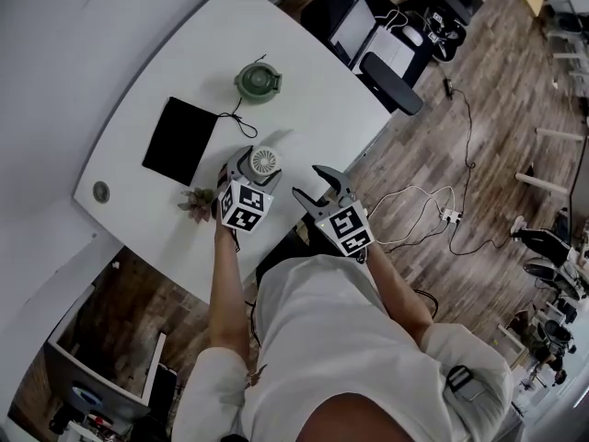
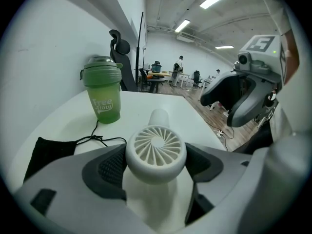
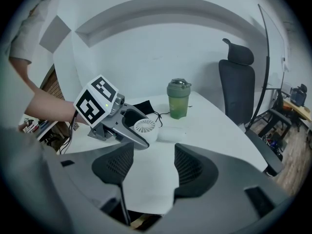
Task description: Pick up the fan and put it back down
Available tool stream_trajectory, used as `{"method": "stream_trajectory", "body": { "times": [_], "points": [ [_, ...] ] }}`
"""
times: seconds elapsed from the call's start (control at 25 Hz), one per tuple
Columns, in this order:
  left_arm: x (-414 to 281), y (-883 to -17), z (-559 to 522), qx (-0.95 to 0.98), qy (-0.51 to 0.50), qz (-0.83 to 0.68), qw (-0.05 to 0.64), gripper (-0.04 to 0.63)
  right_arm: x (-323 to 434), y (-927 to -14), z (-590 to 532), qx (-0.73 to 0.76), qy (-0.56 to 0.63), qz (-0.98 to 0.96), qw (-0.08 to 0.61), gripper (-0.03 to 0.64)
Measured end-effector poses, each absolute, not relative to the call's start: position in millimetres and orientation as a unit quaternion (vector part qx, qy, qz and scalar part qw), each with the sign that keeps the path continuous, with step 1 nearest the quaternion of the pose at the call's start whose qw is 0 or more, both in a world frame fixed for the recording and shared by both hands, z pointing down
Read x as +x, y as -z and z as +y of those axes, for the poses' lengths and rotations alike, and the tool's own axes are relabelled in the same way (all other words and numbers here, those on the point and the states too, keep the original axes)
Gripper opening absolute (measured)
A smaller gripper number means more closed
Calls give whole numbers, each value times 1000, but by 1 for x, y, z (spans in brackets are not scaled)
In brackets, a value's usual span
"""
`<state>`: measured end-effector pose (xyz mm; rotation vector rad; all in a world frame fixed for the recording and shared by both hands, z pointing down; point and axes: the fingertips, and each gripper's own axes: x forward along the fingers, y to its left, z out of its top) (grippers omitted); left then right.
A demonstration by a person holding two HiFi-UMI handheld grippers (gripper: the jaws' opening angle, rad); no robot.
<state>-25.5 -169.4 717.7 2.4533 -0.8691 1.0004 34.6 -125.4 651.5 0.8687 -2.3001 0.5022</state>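
- Left gripper view: my left gripper (image 2: pixel 156 169) is clamped on the white fan (image 2: pixel 156 147), on the white table (image 2: pixel 195 118).
- The green bottle (image 2: pixel 103 95) behind it reads "Free flow".
- My right gripper (image 3: pixel 152 156) has its jaws apart, with nothing between them.

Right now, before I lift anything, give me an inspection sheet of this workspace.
Surface: white table, curved edge.
Job's things: white fan, between the left gripper's jaws, apparently resting on the table.
Clutter: green bottle; black pouch; small plant.
Grippers: left gripper closed on the fan's round head; right gripper open, empty, near the table's edge.
Cables: black cord running from the pouch towards the bottle; white cable and power strip on the floor.
Surroundings: black office chair; wooden floor.
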Motion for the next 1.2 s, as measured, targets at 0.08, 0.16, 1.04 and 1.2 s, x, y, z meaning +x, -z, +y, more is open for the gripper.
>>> {"method": "stream_trajectory", "body": {
  "times": [0.08,0.16,1.04,1.2],
  "points": [
    [-25,-713,-169,867,-350,-309,172,365,35,-649,-125,331,-188,-872,309,265],
    [-25,-705,-169,869,-347,-311,168,365,36,-645,-126,333,-184,-872,307,265],
    [-20,-580,-184,873,-286,-387,78,364,52,-546,-154,356,-101,-899,234,265],
    [-21,-549,-187,871,-263,-411,62,365,55,-523,-160,356,-81,-905,218,265]
  ]
}}
